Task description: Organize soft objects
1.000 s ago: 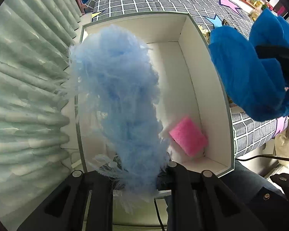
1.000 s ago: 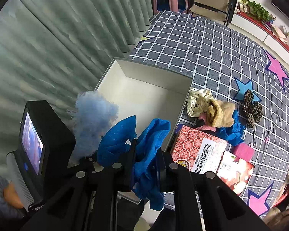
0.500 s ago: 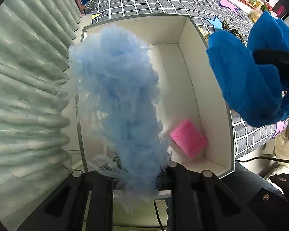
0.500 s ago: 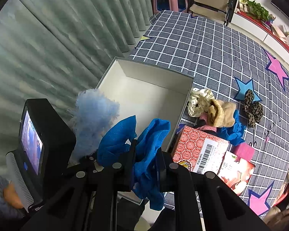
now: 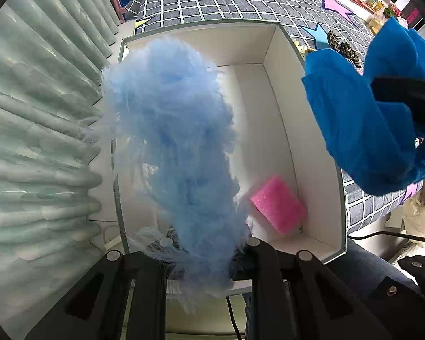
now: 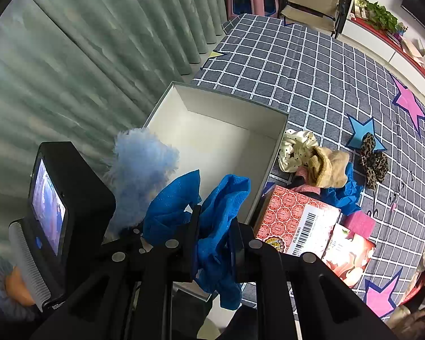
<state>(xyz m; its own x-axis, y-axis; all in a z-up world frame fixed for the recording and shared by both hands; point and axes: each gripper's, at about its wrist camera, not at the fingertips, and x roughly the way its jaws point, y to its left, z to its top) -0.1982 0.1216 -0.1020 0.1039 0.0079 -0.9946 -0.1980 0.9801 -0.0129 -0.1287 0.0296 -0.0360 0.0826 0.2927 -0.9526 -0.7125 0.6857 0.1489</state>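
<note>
Jaws clamp pale blue fluff (image 5: 172, 147) and blue cloth (image 6: 221, 215).

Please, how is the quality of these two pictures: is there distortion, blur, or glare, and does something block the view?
Left wrist view: strong fisheye bending of the white box walls and dark corners; the pale blue fluffy piece held in the left tongs blocks much of the box; sharp, even light. Right wrist view: same curvature, curtain slightly soft, blue cloth in the right tongs covers the lower middle; no strong glare.

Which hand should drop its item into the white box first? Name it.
Left. Its fingers hold the fluffy light-blue feathery piece directly above the white box; the right's bright blue cloth hangs over the rim.
</note>
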